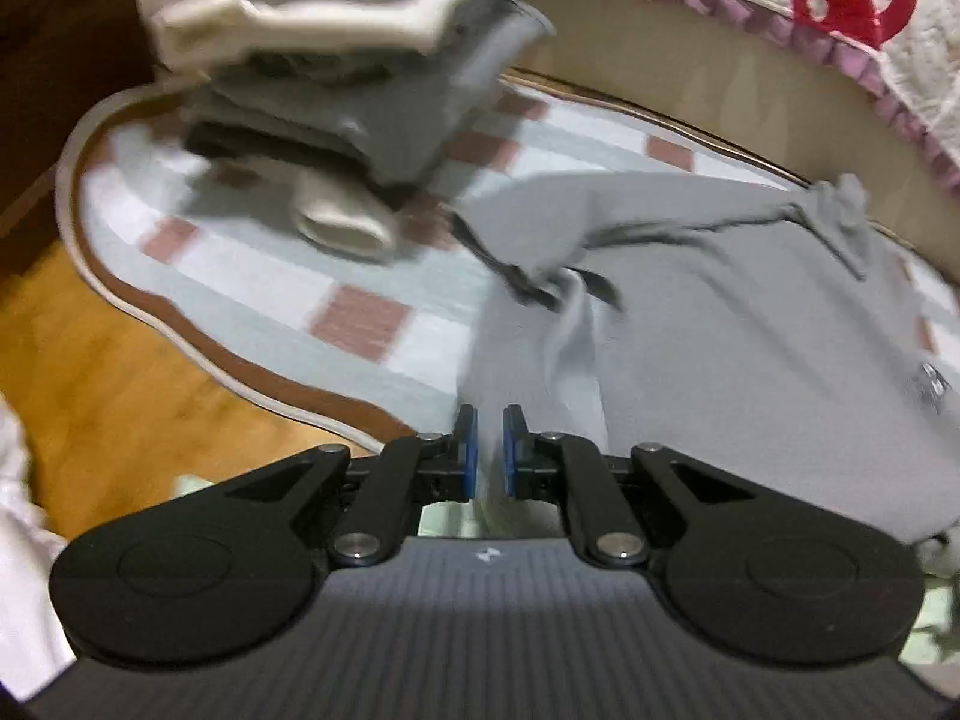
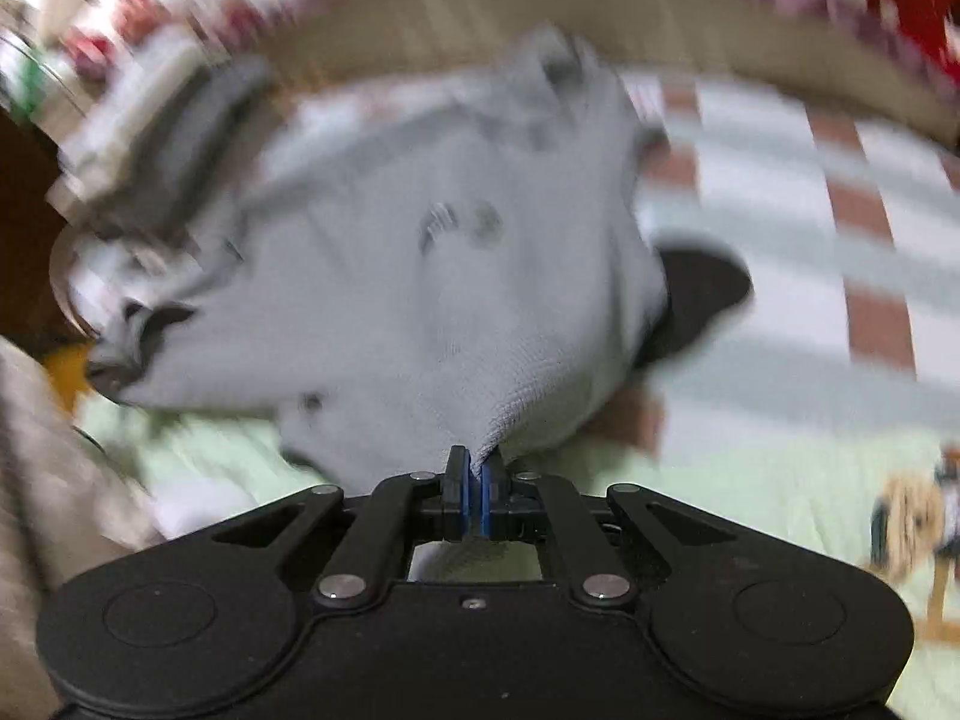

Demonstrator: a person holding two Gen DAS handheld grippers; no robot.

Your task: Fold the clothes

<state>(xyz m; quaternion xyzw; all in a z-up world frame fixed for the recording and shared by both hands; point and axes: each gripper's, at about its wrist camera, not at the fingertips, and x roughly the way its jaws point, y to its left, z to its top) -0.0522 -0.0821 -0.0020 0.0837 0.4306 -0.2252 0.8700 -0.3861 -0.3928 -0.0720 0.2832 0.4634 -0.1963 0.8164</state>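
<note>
The right hand-held gripper [image 2: 477, 474] pinches a bunched edge of the grey garment [image 2: 420, 276] between nearly closed blue pads, the cloth fanning away ahead of it and up to its left across the checked blanket [image 2: 780, 228]. The left hand-held gripper [image 1: 489, 444] holds its pads slightly apart with grey cloth running between them; whether it grips is unclear. The garment stretches forward and to its right, a folded stack [image 1: 336, 60] beyond.

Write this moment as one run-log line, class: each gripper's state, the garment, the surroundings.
left gripper: shut on grey garment | right gripper: shut on grey garment | folded pile behind | checked blanket underneath
</note>
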